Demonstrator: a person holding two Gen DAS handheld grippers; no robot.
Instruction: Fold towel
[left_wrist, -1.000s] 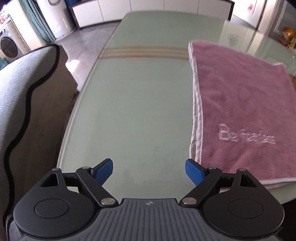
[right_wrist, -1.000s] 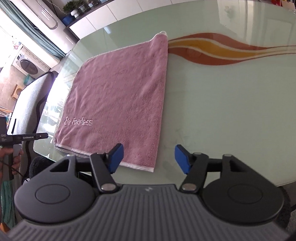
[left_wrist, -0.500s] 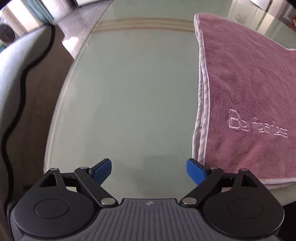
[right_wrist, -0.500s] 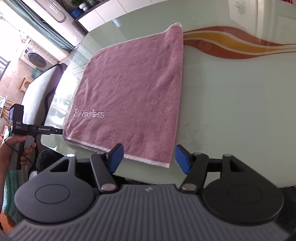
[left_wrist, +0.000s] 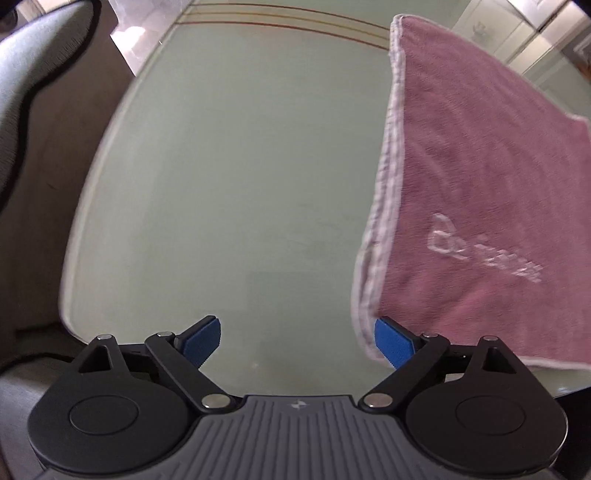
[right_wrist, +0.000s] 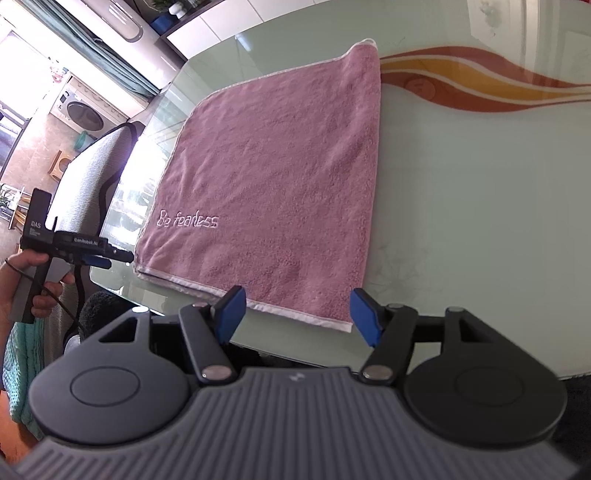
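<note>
A pink towel (right_wrist: 280, 177) with white trim and the words "Be fearless" lies folded flat on the glass table (right_wrist: 480, 184). In the left wrist view the towel (left_wrist: 480, 192) fills the right side. My left gripper (left_wrist: 297, 341) is open, and its right pad sits just beside the towel's near left corner. My right gripper (right_wrist: 297, 314) is open and hovers at the towel's near edge, with the near right corner just inside its right pad. The left gripper also shows in the right wrist view (right_wrist: 98, 254), held in a hand at the towel's left corner.
A grey chair (left_wrist: 33, 85) stands at the table's left edge; it also shows in the right wrist view (right_wrist: 92, 177). The table's rounded near edge (left_wrist: 74, 295) lies close to both grippers. A red and orange wave pattern (right_wrist: 480, 85) marks the glass at right.
Both grippers have moved forward and down toward the towel's near corners. The towel has not moved. Both stay open.
</note>
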